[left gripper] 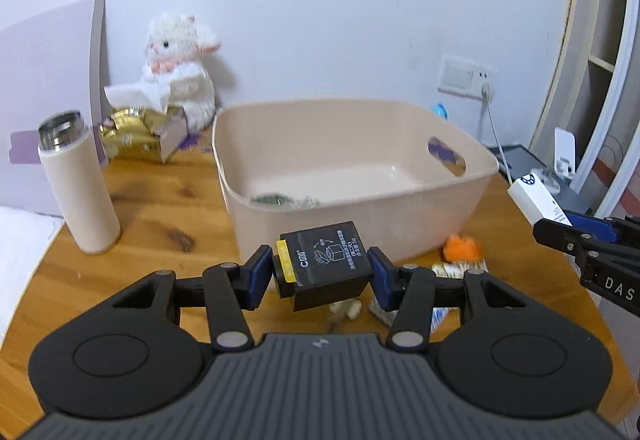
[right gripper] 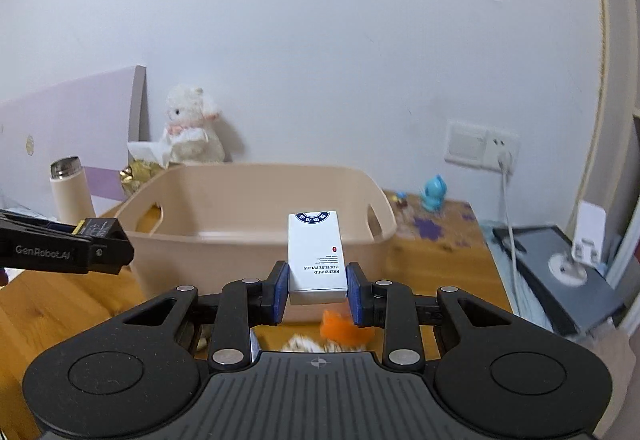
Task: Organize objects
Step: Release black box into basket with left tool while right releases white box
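Observation:
My left gripper (left gripper: pixel 320 276) is shut on a small black box (left gripper: pixel 326 262) with a yellow end and holds it above the table, just in front of the beige plastic bin (left gripper: pixel 360 208). My right gripper (right gripper: pixel 316 290) is shut on a white box (right gripper: pixel 316 256) with a blue emblem, in front of the bin's near wall (right gripper: pixel 240 252). The right gripper with its white box (left gripper: pixel 536 200) shows at the right in the left wrist view. The left gripper (right gripper: pixel 96 246) shows at the left in the right wrist view. Small greenish items (left gripper: pixel 276 200) lie in the bin.
A beige thermos (left gripper: pixel 78 184), a gold packet (left gripper: pixel 136 138) and a white plush lamb (left gripper: pixel 180 68) stand at the back left. An orange item (left gripper: pixel 462 246) and small packets (left gripper: pixel 452 268) lie on the wooden table (left gripper: pixel 160 208) under the grippers. A blue figure (right gripper: pixel 434 194) stands back right.

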